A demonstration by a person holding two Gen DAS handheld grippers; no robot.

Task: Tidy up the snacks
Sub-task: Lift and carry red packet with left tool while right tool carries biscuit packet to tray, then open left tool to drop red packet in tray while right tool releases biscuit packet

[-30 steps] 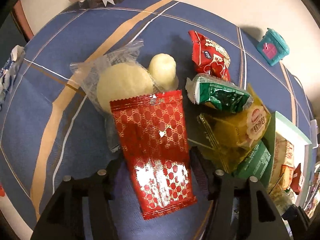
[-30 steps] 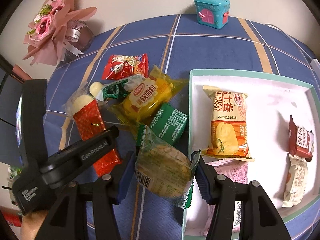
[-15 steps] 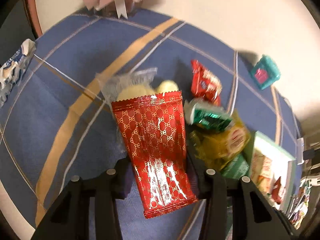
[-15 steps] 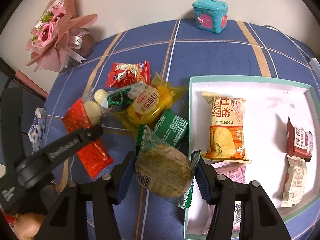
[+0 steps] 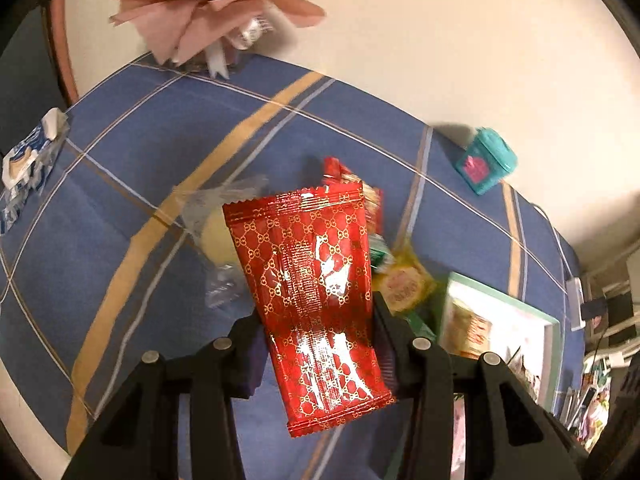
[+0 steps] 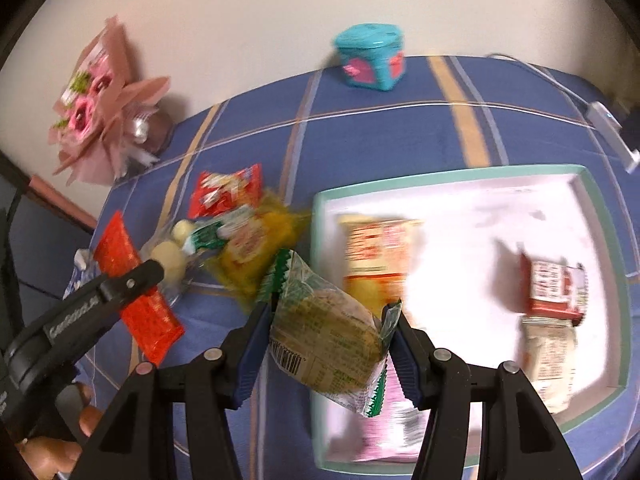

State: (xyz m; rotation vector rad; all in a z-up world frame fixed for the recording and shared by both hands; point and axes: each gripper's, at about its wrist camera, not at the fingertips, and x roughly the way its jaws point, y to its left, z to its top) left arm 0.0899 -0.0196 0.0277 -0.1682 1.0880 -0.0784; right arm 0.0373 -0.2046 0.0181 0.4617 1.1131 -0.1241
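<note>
Two packets are in my grip, one per hand. My left gripper (image 5: pixel 318 344) pinches a red foil packet (image 5: pixel 316 284) with a gold pattern; its jaws have just been closing on it, and the packet stands up between the pads at the centre of the left wrist view, clear of the blue striped tablecloth (image 5: pixel 120 208). Behind it, at centre frame, lie a clear wrapper with a pale round cake (image 5: pixel 218 236) and a yellow snack bag (image 5: pixel 402 284), both blurred. My right gripper (image 6: pixel 328 340) clamps a clear green-edged packet holding a round brown cake (image 6: pixel 328 332), low in the centre of the right wrist view, over the left rim of the white tray with a mint border (image 6: pixel 600 216). Inside the tray, an orange-and-white bag (image 6: pixel 376 256) lies left of centre and a small red packet (image 6: pixel 554 290) lies toward the right. At upper left sits a pink bouquet (image 6: pixel 100 108), and a teal box (image 6: pixel 370 62) stands at the top.
</note>
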